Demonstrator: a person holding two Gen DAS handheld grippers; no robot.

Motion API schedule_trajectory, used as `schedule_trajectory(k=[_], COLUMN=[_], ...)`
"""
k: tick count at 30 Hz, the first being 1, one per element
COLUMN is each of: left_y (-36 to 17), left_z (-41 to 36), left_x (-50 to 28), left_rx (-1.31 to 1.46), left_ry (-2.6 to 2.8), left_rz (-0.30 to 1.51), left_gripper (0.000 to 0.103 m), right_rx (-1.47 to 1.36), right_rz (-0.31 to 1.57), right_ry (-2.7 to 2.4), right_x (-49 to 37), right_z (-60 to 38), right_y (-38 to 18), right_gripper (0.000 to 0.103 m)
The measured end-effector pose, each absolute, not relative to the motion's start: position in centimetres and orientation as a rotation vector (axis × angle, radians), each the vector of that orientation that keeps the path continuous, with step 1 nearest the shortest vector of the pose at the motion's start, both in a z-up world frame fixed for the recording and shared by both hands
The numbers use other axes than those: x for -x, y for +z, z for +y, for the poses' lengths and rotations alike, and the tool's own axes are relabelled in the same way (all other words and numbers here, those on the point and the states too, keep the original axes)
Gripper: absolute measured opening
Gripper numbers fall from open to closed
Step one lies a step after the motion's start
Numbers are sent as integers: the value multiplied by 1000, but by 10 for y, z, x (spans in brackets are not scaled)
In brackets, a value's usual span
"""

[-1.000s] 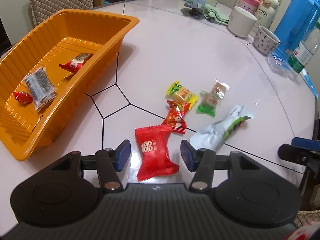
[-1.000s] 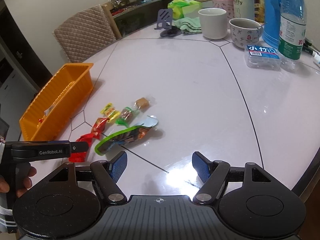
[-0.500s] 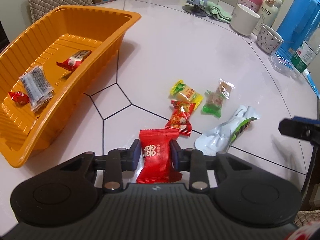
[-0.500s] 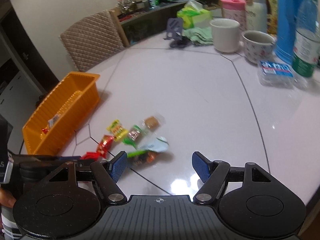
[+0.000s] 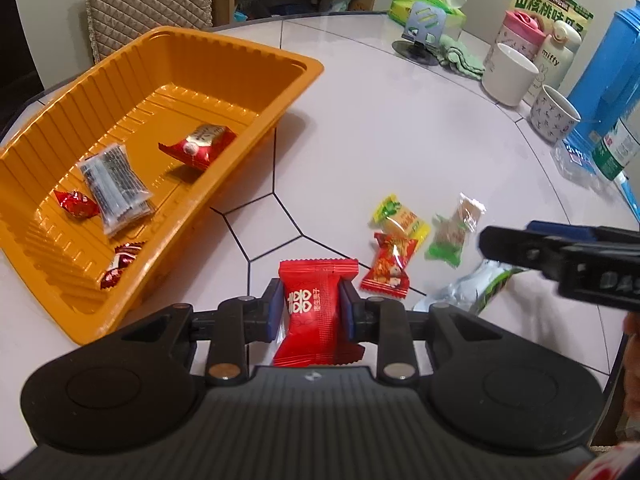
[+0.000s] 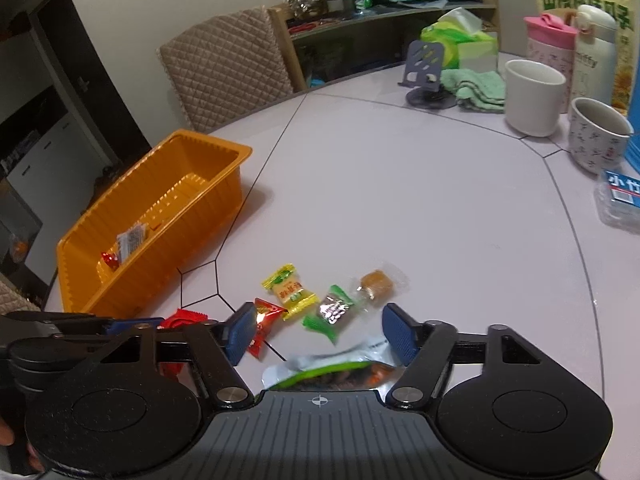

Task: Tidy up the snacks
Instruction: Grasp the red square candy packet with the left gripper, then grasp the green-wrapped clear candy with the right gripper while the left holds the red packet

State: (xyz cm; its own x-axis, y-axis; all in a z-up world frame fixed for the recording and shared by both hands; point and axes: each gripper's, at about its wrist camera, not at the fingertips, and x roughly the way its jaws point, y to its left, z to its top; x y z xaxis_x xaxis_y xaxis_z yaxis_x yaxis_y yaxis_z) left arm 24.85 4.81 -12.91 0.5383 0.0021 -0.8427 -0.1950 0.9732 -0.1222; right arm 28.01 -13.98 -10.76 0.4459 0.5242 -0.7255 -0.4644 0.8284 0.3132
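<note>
My left gripper (image 5: pixel 311 312) is shut on a red snack packet (image 5: pixel 316 280) and holds it just off the white table. To its left the orange tray (image 5: pixel 240 44) holds several wrapped snacks. My right gripper (image 6: pixel 320 334) hovers over a silver-green pouch (image 6: pixel 332 368); its jaws are closing, the pouch lies between them, and the pads are not touching it. A yellow candy (image 6: pixel 290 290), a small red candy (image 6: pixel 264 322), a green candy (image 6: pixel 334 312) and a brown candy (image 6: pixel 376 286) lie loose just beyond it.
Along the table's far right edge stand a white mug (image 6: pixel 534 98), a patterned cup (image 6: pixel 596 136), a pink tumbler (image 6: pixel 550 38), a blue flask (image 5: pixel 608 76) and a water bottle (image 5: pixel 614 148). A phone stand (image 6: pixel 426 68), a green cloth (image 6: pixel 476 88) and a quilted chair (image 6: pixel 228 68) sit at the back.
My left jaws have closed on the red packet. The right gripper has swung left across the table to stand over the silver-green pouch, and its jaws have narrowed.
</note>
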Motion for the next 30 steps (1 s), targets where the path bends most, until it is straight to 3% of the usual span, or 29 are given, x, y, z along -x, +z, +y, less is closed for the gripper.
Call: schedule_trajectory(k=[7,15,25,30], left_y=[-128,-129,-130,-130], left_z=[54,60,61,61], left_x=[-251,-253,-253,-254], left_rx=[225,235,239,237], left_ry=[127,134,135,137], left_rz=[991,993,995,994], left_gripper=[26,26,26,26], right_rx=[-80,-92,-44,-15], right_rz=[992,1011,1024,1007], right_ry=[585,528,490,504], right_x=[-292,-302,-308,-305], right_z=[-125,-116,-107,-107], right_y=[-125,-134,-145,-145], right_gripper=[42,37,23,22])
